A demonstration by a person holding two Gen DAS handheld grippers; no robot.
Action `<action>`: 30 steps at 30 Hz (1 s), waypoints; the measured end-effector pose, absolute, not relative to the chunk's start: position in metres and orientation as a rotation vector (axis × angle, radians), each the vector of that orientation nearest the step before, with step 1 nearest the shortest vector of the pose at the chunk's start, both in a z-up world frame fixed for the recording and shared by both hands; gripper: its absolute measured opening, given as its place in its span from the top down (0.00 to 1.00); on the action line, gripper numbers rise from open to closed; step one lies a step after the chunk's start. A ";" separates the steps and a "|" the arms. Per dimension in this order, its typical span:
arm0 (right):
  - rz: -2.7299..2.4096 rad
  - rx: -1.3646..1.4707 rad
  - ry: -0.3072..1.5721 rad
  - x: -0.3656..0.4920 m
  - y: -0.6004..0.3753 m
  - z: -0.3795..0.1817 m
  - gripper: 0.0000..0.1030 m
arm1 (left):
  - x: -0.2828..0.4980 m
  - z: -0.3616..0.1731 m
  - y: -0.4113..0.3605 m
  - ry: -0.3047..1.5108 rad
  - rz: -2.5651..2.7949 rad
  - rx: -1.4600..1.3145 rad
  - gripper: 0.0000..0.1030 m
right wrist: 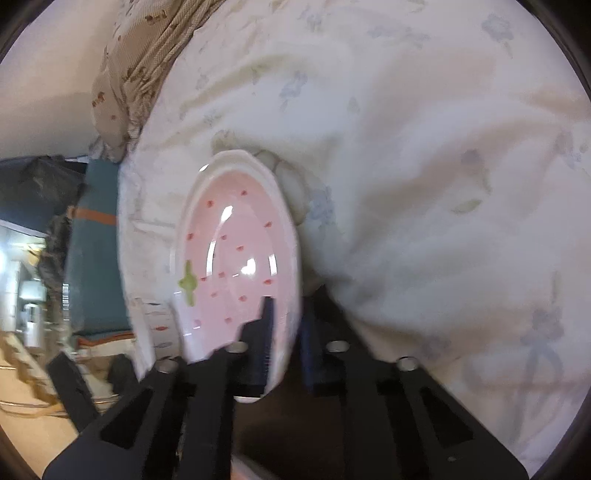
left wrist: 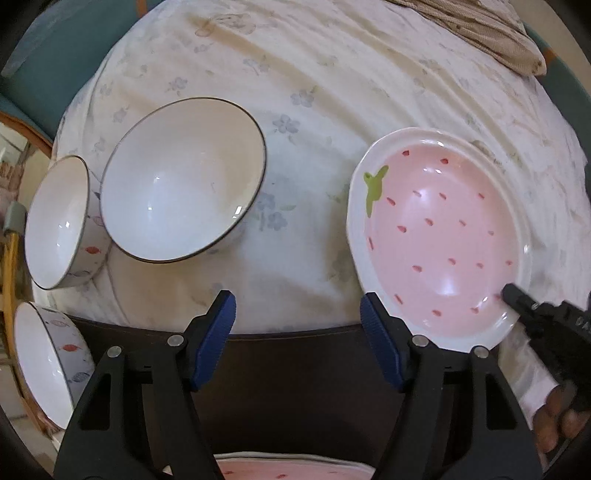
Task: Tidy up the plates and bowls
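A pink strawberry plate (left wrist: 439,236) with a white rim is tilted above the floral cloth; it also shows edge-on in the right wrist view (right wrist: 232,258). My right gripper (right wrist: 286,325) is shut on its near rim and shows in the left wrist view (left wrist: 517,295). My left gripper (left wrist: 297,310) is open and empty over the table's front edge. A large white bowl (left wrist: 184,181) with a dark rim sits on the cloth at the left. A smaller patterned bowl (left wrist: 59,221) touches it. Another patterned bowl (left wrist: 44,358) lies at the lower left.
A second pink plate (left wrist: 291,470) peeks in at the bottom edge, under the left gripper. The dark table edge (left wrist: 295,350) runs below the floral cloth (left wrist: 314,92). A beige folded cloth (left wrist: 480,29) lies at the far right corner. Teal seats stand around.
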State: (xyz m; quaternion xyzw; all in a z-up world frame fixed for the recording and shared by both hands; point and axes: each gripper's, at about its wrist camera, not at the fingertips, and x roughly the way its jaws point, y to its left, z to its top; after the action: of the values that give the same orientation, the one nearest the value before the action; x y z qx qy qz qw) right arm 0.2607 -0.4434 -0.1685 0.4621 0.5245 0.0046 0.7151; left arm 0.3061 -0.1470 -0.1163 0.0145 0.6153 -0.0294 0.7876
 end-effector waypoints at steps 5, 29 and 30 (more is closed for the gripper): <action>0.008 0.934 1.132 0.249 -0.432 -0.149 0.93 | 0.306 -0.110 -0.131 1.312 -0.011 0.011 0.35; -0.079 0.970 1.197 0.162 -0.481 -0.140 0.82 | 0.288 -0.124 -0.204 1.365 -0.140 0.130 0.35; -0.088 0.978 1.197 0.165 -0.486 -0.142 0.82 | 0.289 -0.126 -0.205 1.370 -0.146 0.119 0.35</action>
State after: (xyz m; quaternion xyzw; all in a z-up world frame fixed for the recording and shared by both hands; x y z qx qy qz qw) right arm 0.1650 -0.4860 -0.1423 0.4415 0.5404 -0.0399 0.7152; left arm 0.2892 -0.2045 -0.1262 0.0549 0.6319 -0.0674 0.7702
